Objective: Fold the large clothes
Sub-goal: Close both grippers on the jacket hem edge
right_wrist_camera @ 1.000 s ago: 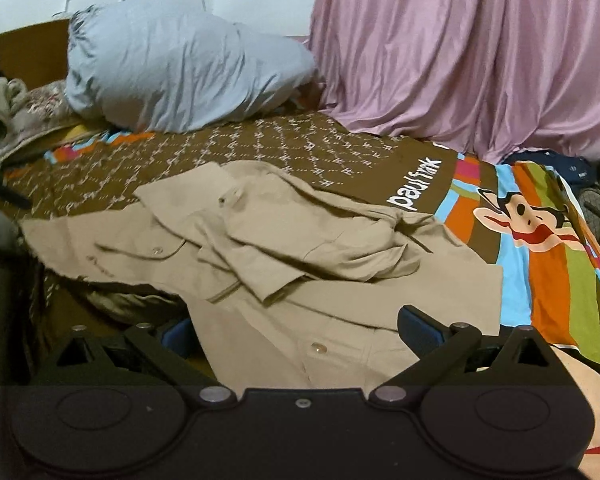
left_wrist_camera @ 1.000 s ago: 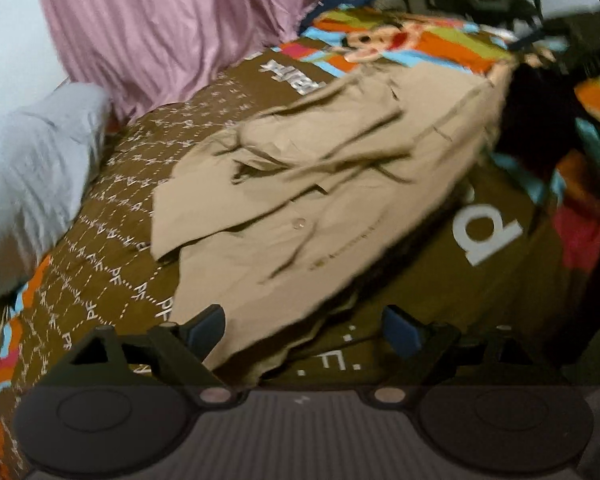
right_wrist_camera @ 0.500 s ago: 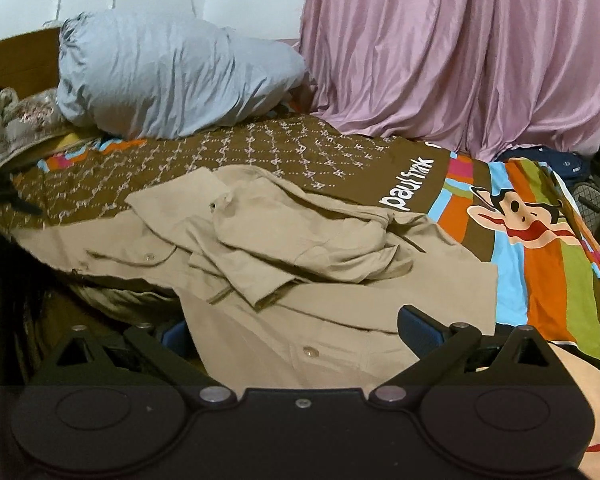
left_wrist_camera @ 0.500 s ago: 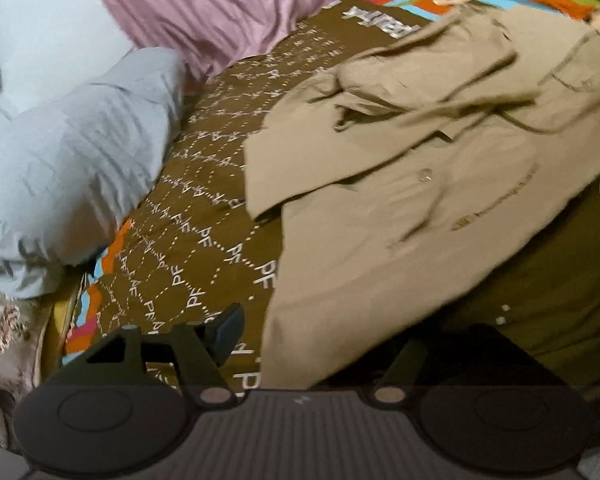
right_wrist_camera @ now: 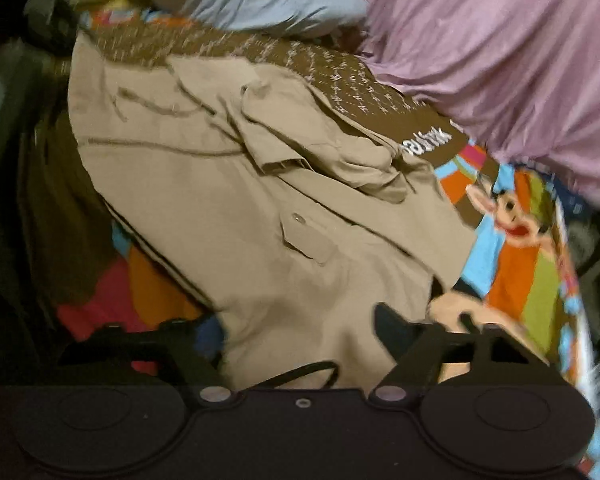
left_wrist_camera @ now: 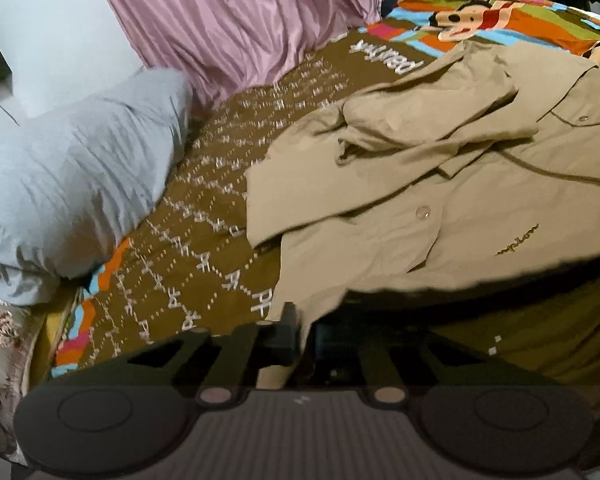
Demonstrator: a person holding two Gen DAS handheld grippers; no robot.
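A large tan button-up shirt (left_wrist_camera: 440, 184) lies crumpled on the bed, sleeves folded over its front; it also shows in the right wrist view (right_wrist_camera: 260, 200). My left gripper (left_wrist_camera: 304, 340) is shut on the shirt's near hem, which is lifted off the bed. My right gripper (right_wrist_camera: 300, 332) stands wide open at the shirt's other edge, with cloth lying between its fingers (right_wrist_camera: 392, 328). The left finger there is mostly hidden by cloth.
The bed has a brown patterned cover (left_wrist_camera: 204, 240) with a colourful monkey print (right_wrist_camera: 520, 224). A grey pillow (left_wrist_camera: 68, 176) lies at the head. A pink curtain (left_wrist_camera: 236, 12) hangs along the far side. Dark clutter stands beyond the bed.
My left gripper has closed on the shirt hem and raised it. My right gripper has swung sharply, the view is tilted and blurred, and the shirt has been pulled wider.
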